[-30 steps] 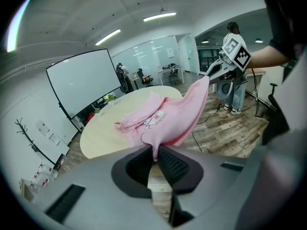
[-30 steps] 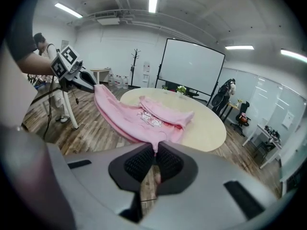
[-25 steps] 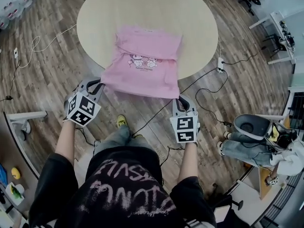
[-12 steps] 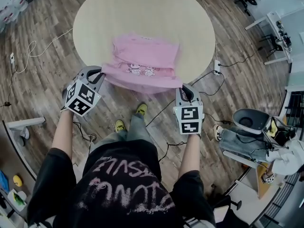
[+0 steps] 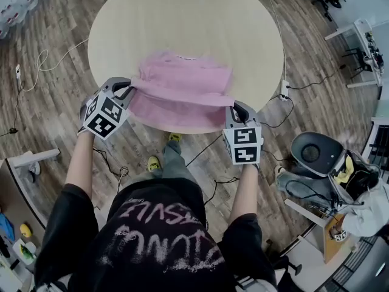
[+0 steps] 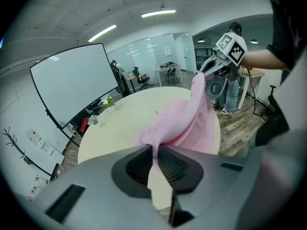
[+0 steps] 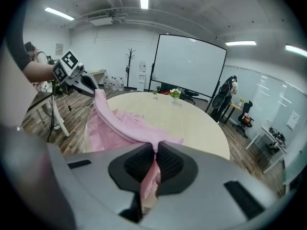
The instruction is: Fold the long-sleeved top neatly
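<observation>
Pink long-sleeved top (image 5: 182,81), part-folded: near edge pinched btwn fingers of left gripper (image 5: 130,89) & right gripper (image 5: 234,107), rest on table (image 5: 182,23) beyond.

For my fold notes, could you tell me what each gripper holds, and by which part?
Both hold the top: the left gripper pinches the left end of its raised near edge, the right gripper the right end.
</observation>
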A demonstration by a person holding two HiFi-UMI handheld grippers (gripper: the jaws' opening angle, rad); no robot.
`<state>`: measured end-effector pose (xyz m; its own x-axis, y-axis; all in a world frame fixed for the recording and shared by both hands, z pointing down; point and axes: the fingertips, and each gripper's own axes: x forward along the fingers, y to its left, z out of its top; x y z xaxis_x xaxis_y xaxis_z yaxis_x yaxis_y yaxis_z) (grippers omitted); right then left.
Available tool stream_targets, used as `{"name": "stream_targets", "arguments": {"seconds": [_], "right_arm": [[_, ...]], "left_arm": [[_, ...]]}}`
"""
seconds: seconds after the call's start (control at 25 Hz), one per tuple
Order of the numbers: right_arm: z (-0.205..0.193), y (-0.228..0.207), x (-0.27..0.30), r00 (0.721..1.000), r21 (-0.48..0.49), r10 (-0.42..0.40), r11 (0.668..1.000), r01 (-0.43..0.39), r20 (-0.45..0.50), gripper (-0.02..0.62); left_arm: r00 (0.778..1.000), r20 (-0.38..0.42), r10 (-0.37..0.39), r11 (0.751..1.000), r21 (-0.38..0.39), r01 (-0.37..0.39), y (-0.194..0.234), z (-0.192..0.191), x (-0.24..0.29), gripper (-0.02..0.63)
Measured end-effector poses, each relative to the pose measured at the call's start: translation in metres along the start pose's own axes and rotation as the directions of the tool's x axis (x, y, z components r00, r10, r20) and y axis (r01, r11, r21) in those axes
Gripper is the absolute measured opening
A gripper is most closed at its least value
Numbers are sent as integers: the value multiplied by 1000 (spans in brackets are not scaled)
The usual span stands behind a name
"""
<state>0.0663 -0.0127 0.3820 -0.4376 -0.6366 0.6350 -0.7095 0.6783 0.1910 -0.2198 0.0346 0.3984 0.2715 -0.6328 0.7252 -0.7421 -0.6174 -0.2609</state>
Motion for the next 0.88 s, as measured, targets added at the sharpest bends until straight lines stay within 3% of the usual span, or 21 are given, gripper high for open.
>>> {"name": "stream_targets", "arguments": {"seconds": [0.4,0.88], "right_arm": [[0,-42,87,990,7,105,994,-105,-96,20],[-8,-68,168,959,39,216,976,-213,-184,31]], "left_arm": [[995,-90,-37,998,-60,32,42,4,76,40],[974,-201,-106,987,-144,78,70,-5,149,51]]}}
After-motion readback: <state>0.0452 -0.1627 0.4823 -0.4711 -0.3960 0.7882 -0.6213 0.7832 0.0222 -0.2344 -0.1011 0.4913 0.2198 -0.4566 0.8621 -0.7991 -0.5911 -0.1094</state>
